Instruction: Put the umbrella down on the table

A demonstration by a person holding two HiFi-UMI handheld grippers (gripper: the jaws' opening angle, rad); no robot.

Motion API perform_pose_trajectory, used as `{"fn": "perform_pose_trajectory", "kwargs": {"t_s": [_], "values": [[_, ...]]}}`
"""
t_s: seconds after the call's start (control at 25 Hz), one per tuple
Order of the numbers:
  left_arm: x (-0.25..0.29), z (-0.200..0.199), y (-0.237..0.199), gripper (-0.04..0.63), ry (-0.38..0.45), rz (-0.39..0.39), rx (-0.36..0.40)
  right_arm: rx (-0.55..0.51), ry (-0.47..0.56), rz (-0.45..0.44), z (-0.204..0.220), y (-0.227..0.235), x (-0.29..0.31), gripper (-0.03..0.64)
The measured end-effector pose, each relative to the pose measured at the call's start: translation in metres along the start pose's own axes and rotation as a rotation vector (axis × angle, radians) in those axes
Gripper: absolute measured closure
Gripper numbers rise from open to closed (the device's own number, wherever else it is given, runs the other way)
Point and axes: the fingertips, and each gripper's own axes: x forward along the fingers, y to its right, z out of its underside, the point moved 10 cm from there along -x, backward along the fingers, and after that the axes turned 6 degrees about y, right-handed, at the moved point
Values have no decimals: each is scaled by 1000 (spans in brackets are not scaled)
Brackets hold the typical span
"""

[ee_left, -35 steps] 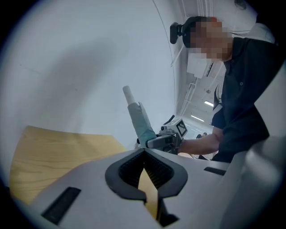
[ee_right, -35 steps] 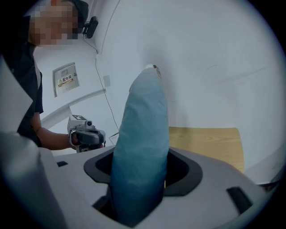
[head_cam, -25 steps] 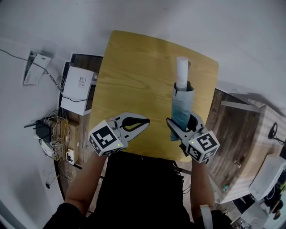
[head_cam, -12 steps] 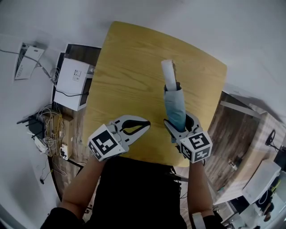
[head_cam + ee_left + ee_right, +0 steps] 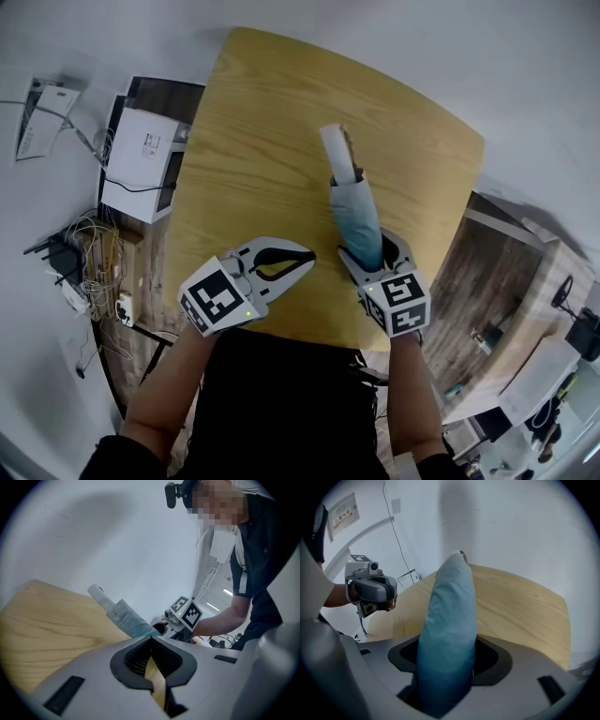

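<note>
Head view, wooden table (image 5: 253,141), white box (image 5: 141,161) beside, right gripper (image 5: 367,259) clamping umbrella (image 5: 354,208)

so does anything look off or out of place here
Nothing stands out. The folded umbrella is clamped in the right gripper, tilted above the wooden table, not yet laid down; the left gripper is shut and empty.

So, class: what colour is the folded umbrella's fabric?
The umbrella is pale blue, clearest in the right gripper view.
</note>
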Motion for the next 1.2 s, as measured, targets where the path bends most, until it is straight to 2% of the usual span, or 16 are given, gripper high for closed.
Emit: {"fn": "perform_pose_trajectory", "kwargs": {"t_s": [0.52,0.72,0.92,1.2], "values": [[-7,2,-10,583,15,-2,-19,1,-79,51,3,4,18,321],[-5,4,-9,581,19,-3,-23,-31,-101,82,3,3,19,321],[-3,6,-6,581,24,5,-13,-82,-182,112,-5,-8,26,321],[-4,-5,6,581,45,2,15,-71,-158,85,1,-3,27,319]]}}
